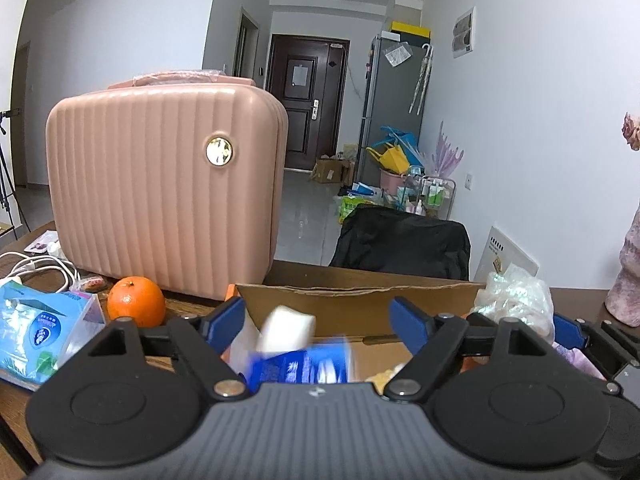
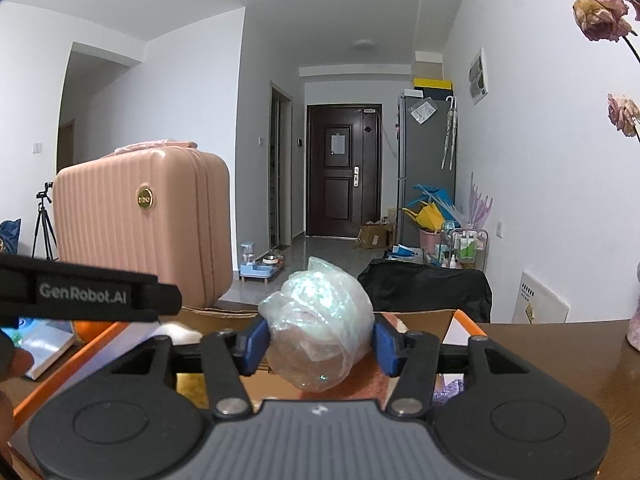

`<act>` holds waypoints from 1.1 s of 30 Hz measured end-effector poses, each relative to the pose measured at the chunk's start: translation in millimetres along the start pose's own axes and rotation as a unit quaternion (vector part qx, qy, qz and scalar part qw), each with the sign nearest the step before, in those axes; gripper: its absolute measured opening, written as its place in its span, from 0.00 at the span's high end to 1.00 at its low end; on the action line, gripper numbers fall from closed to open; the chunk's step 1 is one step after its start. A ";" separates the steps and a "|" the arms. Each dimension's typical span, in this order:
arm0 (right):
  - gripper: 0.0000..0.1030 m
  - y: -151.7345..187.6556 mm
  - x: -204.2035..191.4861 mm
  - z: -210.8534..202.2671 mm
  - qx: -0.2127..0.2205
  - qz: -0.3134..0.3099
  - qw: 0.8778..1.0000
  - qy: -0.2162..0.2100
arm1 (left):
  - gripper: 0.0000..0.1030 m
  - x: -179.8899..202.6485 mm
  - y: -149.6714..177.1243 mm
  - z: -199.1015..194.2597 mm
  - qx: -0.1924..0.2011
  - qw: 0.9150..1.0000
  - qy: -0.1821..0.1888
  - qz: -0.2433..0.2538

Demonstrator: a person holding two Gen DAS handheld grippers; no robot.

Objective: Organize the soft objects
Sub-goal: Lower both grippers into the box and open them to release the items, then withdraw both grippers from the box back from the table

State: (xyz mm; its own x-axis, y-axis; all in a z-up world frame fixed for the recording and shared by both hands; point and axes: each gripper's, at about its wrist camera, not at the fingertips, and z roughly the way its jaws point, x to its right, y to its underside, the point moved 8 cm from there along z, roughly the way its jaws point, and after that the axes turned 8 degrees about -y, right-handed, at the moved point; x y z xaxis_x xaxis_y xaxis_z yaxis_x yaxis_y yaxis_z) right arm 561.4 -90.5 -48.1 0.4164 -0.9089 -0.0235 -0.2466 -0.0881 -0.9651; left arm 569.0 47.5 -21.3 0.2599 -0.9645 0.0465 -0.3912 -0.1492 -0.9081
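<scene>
A pink ribbed suitcase stands upright at the left of the left wrist view, on the brown surface. An open cardboard box occupies the lower centre. The left gripper sits over the box with its jaws wide apart; a blurred blue-and-white tissue pack lies between them, touching neither pad. In the right wrist view, the right gripper has its jaws on either side of a crumpled clear plastic bag at centre frame; the left pad touches it, the right pad stands just beside it. An orange rests left of the box.
</scene>
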 end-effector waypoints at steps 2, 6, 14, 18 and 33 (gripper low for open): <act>0.43 1.0 0.6 -0.7 -0.001 -0.001 1.000 0.004 | 0.15 -1.1 -1.0 -1.7 0.005 1.000 -0.001 -0.001; 0.27 -0.5 2.4 -1.5 0.002 -0.001 1.000 0.014 | 0.07 -4.0 -2.3 -2.7 0.007 1.000 -0.009 -0.004; 0.06 -3.1 9.0 -7.9 0.013 0.008 1.000 0.019 | 0.00 -12.5 -5.1 -7.4 0.015 0.999 -0.033 -0.004; 0.02 -4.4 10.8 -13.2 0.020 0.014 1.000 0.016 | 0.00 -14.9 -5.1 -11.0 0.017 0.999 -0.042 0.001; 0.00 -2.4 14.9 -41.9 0.030 0.017 0.999 0.023 | 0.00 -26.7 -2.4 -28.4 0.021 0.998 -0.055 -0.003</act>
State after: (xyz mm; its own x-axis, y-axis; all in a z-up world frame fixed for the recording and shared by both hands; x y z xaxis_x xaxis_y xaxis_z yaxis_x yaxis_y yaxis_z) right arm 531.6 -120.9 -35.1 0.3668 -0.9292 -0.0465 -0.2066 -0.0326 -0.9779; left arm 538.0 67.4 -8.6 0.3591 -0.9333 0.0080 -0.3516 -0.1433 -0.9251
